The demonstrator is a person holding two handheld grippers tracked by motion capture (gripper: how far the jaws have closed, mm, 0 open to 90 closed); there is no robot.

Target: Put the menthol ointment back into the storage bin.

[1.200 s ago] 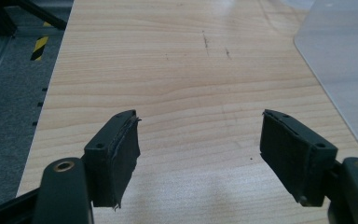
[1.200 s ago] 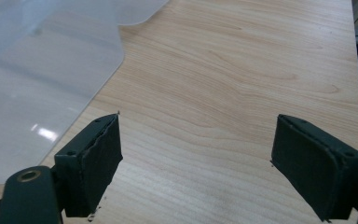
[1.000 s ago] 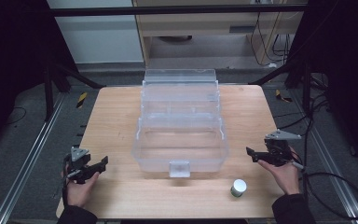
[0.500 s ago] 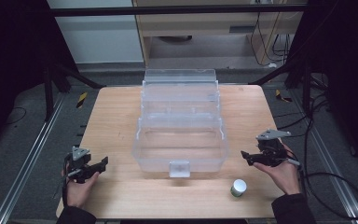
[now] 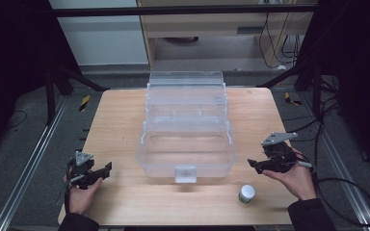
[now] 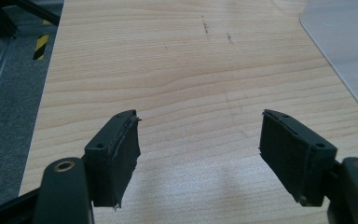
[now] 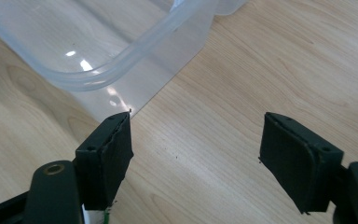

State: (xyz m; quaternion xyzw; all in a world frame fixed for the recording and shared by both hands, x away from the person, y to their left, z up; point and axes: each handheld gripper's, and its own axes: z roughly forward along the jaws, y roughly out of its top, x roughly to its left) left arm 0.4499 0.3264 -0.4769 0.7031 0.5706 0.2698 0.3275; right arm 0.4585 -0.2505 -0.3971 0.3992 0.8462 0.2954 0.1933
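High view: one small white jar (image 5: 246,193) stands near the table's (image 5: 120,120) front edge, just in front of one clear tiered box (image 5: 187,130), open. Likely step: approaching the jar. The right gripper (image 5: 257,164), jaws apart and empty, hovers close above-right of it; next it must lower and straddle it. The left gripper (image 5: 105,169), jaws apart, rests well apart.

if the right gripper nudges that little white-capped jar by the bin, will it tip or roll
The small jar stands upright on the wooden table and looks short and squat, so a low nudge would probably slide it. It seems light. If it toppled, its round body would likely roll. The right gripper is open, near it.
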